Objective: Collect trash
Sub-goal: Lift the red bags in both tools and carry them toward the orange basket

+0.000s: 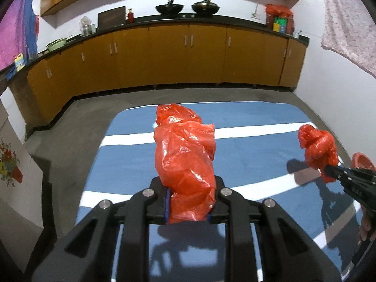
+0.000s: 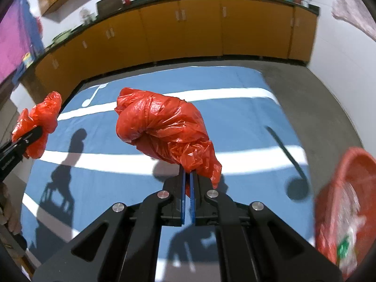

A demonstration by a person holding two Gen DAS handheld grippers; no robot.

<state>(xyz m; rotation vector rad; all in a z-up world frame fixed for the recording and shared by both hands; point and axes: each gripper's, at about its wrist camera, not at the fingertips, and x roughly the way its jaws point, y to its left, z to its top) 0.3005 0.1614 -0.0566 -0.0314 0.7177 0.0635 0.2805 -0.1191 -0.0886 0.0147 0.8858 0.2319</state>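
1. The left gripper (image 1: 189, 202) is clamped on a loose red bag (image 1: 185, 155), which stands up out of its jaws, clear of the blue mat (image 1: 258, 117); the grip is low on the bag and looks firm.
2. The right gripper (image 2: 188, 183) has its jaws pressed together on the tail of a knotted red bag (image 2: 162, 129); the knotted bundle hangs ahead of the fingers, off the mat.
3. To the right, at the mat's edge, sits a red bin (image 2: 347, 183) with some clear wrapping already in it; neither bag is over it yet.
4. No other loose trash shows on the mat, only shadows and white stripes.
5. Far off, the yellow cabinets (image 1: 164, 56) carry woks and another red bag on the counter; whether that counts as trash I cannot tell.
6. Judgement: picking up looks done for both bags; what remains is carrying them to the bin and letting go, the right one being nearer.
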